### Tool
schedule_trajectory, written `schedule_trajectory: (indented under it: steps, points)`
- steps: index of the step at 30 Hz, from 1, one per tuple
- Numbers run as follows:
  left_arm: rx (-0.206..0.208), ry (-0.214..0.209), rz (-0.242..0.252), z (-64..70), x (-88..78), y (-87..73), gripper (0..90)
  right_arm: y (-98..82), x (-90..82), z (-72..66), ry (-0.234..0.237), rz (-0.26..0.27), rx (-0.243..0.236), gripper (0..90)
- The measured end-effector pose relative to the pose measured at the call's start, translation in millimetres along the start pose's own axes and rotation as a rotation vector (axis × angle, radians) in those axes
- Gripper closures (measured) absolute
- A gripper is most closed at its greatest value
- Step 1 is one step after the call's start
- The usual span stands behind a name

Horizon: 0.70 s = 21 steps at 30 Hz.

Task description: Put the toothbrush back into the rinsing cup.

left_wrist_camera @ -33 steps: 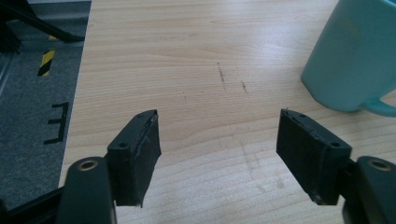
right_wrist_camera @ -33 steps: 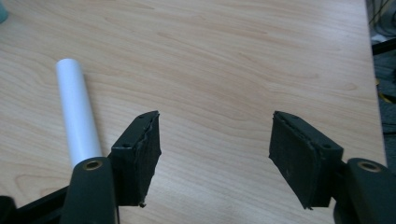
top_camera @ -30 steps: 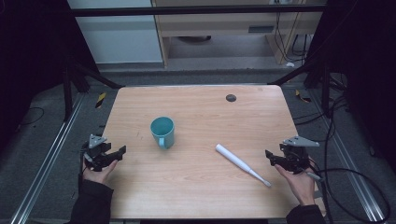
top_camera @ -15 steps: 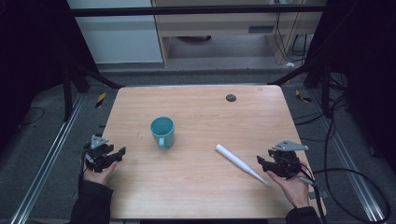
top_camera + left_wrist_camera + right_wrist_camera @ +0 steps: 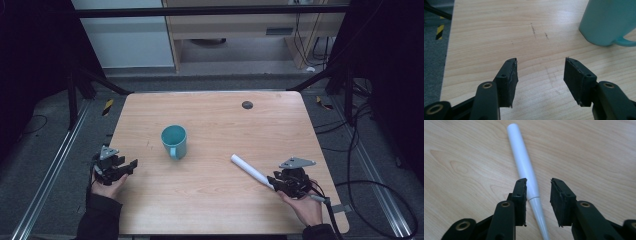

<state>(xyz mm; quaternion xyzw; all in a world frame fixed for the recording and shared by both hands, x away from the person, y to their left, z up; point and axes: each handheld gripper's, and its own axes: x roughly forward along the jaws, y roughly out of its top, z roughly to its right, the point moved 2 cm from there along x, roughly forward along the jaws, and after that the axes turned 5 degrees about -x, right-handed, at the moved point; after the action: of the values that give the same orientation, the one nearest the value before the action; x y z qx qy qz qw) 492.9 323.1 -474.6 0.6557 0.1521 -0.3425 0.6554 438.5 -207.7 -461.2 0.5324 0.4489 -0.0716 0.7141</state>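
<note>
A teal mug (image 5: pixel 174 141) stands near the middle of the wooden table (image 5: pixel 225 210), its handle toward the person. A white tapered stick (image 5: pixel 250 171) lies flat to its right. My right gripper (image 5: pixel 274 181) is at the stick's thin near end. In the right gripper view its jaws are open on either side of the white stick (image 5: pixel 524 165), right gripper (image 5: pixel 538 181) low over it. My left gripper (image 5: pixel 131 164) rests at the table's left edge. In its own view the left gripper (image 5: pixel 541 61) is open over bare wood, the mug (image 5: pixel 609 22) ahead to the right.
A small dark round disc (image 5: pixel 247 104) lies near the table's far edge. Dark floor, rails and cables surround the table. Shelving stands beyond the far side.
My right gripper has moved left to the stick's thin end, and its jaws now straddle it. The left gripper has hardly shifted.
</note>
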Motion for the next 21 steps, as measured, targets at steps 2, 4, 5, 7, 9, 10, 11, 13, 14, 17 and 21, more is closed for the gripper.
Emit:
schedule_trajectory:
  steps: [2,4,5,7,9,10,11,13,14,17,21]
  points:
    - [0.0,0.003,-0.007,1.0,1.2,-0.5,44.1,-1.9,1.5,-2.1,0.004,-0.013,-0.009,70.0]
    - [0.0,0.006,-0.005,1.0,0.8,-0.4,44.0,-2.7,1.9,-3.1,0.007,-0.017,-0.01,71.6]
    - [-0.002,0.008,-0.002,0.6,0.2,-0.1,44.0,-4.9,2.4,-4.4,0.008,-0.025,-0.015,73.9]
    - [-0.003,0.01,-0.002,0.4,-0.2,0.0,44.3,-5.6,2.3,-5.0,0.008,-0.028,-0.012,74.9]
    - [-0.004,0.008,0.001,0.1,-0.8,0.1,44.6,-8.4,2.4,-5.7,0.011,-0.033,-0.015,78.2]
    - [-0.002,0.009,0.002,0.2,-0.8,0.1,44.8,-9.8,2.5,-6.6,0.02,-0.039,-0.009,80.2]
    - [-0.002,0.007,0.003,0.6,-0.7,0.1,44.9,-11.4,3.6,-7.0,0.021,-0.05,-0.011,82.8]
    - [0.003,0.01,0.004,1.3,-0.8,0.0,44.9,-13.4,5.0,-7.5,0.025,-0.061,-0.015,85.8]
    - [0.003,0.008,0.005,1.6,-0.8,0.1,44.9,-14.0,5.2,-7.9,0.027,-0.07,-0.013,87.0]
    - [0.008,0.01,0.003,1.6,-0.9,0.0,45.0,-16.2,7.1,-10.6,0.034,-0.081,-0.023,89.6]
    - [0.007,0.012,0.006,2.0,-0.7,0.1,45.1,-18.6,9.5,-12.4,0.032,-0.1,-0.029,89.9]
